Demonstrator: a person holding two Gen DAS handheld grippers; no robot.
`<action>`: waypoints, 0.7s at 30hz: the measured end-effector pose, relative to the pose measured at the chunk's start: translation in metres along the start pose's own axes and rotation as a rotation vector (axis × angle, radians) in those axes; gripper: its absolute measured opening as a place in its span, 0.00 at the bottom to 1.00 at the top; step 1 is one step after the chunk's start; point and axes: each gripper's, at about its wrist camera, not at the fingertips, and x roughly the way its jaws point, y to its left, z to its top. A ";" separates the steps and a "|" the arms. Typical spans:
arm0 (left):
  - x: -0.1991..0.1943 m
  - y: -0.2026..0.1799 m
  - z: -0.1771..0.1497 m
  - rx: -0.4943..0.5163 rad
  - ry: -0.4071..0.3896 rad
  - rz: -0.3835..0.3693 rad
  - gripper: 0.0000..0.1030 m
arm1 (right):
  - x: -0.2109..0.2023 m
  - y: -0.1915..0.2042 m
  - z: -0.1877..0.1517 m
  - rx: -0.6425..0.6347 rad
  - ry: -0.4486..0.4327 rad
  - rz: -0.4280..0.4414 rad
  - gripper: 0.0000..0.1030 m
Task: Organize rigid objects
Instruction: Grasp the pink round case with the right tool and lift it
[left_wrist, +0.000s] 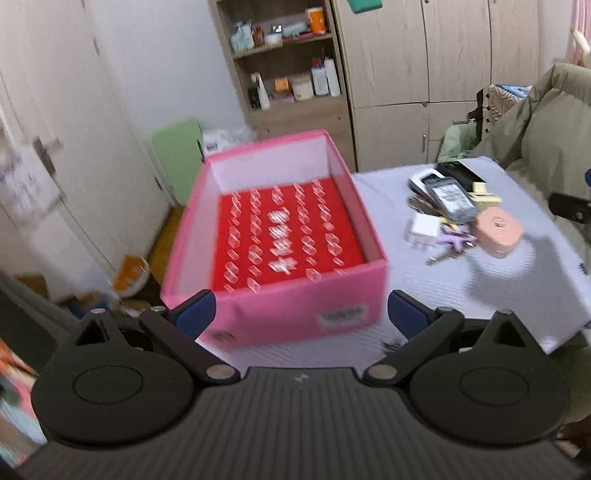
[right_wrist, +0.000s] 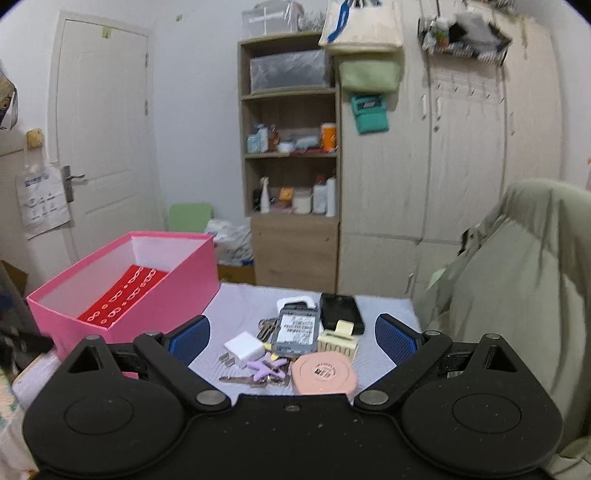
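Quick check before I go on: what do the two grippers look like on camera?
Both match: matte black ribbed body, two round black discs, black linkage arms with silver pivot pins, blue textured pads on the fingertips. Left gripper, right gripper. No cables, markings or sleeves visible.

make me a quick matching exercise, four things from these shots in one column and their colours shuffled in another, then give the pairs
Things:
1. storage box
2. round flat case
3. charger plug
4. gripper fingers

Colours:
A. white
B. blue
C. bright pink outside, red lining
D. pale peach pink

Pairs: 1-C, 2-D, 3-A, 4-B
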 end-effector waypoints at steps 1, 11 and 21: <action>0.001 0.006 0.005 0.012 0.005 0.003 0.97 | 0.003 -0.003 0.000 -0.002 0.011 0.004 0.95; 0.037 0.068 0.049 -0.005 0.153 -0.127 0.97 | 0.044 -0.018 -0.005 -0.076 0.107 -0.046 0.95; 0.124 0.115 0.079 -0.065 0.288 -0.069 0.93 | 0.084 -0.029 -0.031 -0.150 0.098 0.002 0.95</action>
